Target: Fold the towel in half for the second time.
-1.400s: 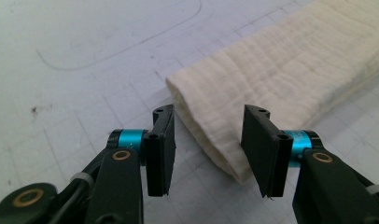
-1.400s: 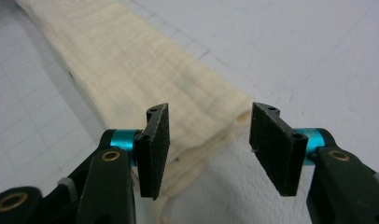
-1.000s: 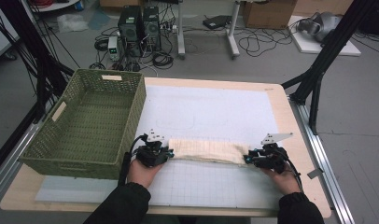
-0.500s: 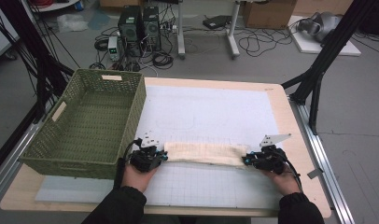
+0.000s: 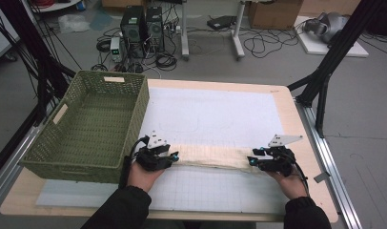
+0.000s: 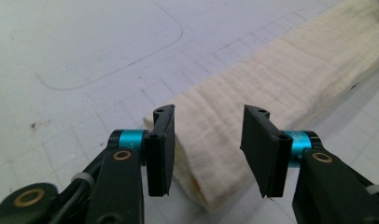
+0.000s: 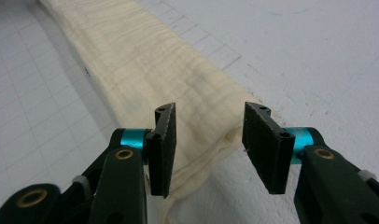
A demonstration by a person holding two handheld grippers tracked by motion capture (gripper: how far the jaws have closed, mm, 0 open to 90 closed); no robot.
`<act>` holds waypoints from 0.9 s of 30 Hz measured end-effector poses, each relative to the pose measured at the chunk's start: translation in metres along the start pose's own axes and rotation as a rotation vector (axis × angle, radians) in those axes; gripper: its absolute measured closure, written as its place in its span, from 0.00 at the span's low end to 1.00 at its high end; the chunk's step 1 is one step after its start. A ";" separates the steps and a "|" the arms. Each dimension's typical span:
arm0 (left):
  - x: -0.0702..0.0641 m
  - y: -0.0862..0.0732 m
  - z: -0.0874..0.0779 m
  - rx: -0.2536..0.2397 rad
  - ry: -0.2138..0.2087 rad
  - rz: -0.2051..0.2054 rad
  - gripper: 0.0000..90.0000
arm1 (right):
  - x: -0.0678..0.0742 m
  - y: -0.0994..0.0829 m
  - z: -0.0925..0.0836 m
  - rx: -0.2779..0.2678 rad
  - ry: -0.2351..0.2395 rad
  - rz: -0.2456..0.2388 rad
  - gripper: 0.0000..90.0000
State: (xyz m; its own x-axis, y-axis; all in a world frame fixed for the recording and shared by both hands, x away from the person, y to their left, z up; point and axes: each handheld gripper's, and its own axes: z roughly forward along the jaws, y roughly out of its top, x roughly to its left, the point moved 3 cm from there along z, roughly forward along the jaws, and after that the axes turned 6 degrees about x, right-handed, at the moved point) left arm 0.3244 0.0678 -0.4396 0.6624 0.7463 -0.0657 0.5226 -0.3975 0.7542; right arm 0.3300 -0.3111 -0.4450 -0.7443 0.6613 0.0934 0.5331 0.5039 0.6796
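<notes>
Both grippers, left gripper [image 6: 207, 149] and right gripper [image 7: 207, 149], have just been opening and are standing apart around the ends of the folded cream cloth [image 5: 213, 156] lying flat on the white mat [image 5: 215, 114], so, judging by this, they are releasing a fold and next needing to back off or regrip.

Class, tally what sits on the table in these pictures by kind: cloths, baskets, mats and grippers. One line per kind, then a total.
Folded cream cloth: 1
Green woven basket: 1
White grid mat: 1
Grippers, both open at the cloth's ends, left gripper and right gripper: 2
Total: 5
</notes>
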 end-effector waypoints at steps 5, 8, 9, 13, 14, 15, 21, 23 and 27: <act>-0.001 0.010 0.001 -0.008 -0.018 0.034 0.59 | -0.001 0.001 0.000 -0.007 0.000 0.009 0.55; -0.003 0.016 0.001 -0.017 -0.029 0.051 0.58 | -0.001 0.002 0.000 -0.016 -0.003 0.019 0.49; -0.004 0.018 0.001 -0.014 -0.041 0.059 0.58 | -0.001 0.003 0.000 -0.020 -0.003 0.020 0.48; -0.007 0.023 0.003 -0.004 -0.062 0.093 0.57 | 0.002 0.004 0.000 -0.016 0.001 0.015 0.46; -0.008 0.025 0.004 -0.005 -0.072 0.100 0.57 | 0.003 0.004 0.000 -0.014 0.000 0.013 0.46; -0.009 0.027 0.005 -0.001 -0.077 0.108 0.56 | 0.003 0.004 0.001 -0.009 0.001 0.012 0.46; -0.013 0.036 0.010 0.008 -0.099 0.144 0.54 | 0.005 0.003 0.002 0.004 -0.008 -0.006 0.45; -0.016 0.036 0.012 0.029 -0.092 0.163 0.54 | 0.005 0.003 0.002 0.007 -0.013 -0.008 0.44; -0.021 0.038 0.018 0.045 -0.108 0.186 0.54 | 0.005 0.003 0.001 0.010 -0.024 -0.008 0.44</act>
State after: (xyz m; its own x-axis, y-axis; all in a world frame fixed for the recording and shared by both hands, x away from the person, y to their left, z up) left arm 0.3398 0.0271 -0.4209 0.8020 0.5973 0.0002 0.4079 -0.5481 0.7302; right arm 0.3283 -0.3064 -0.4434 -0.7383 0.6708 0.0704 0.5315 0.5143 0.6731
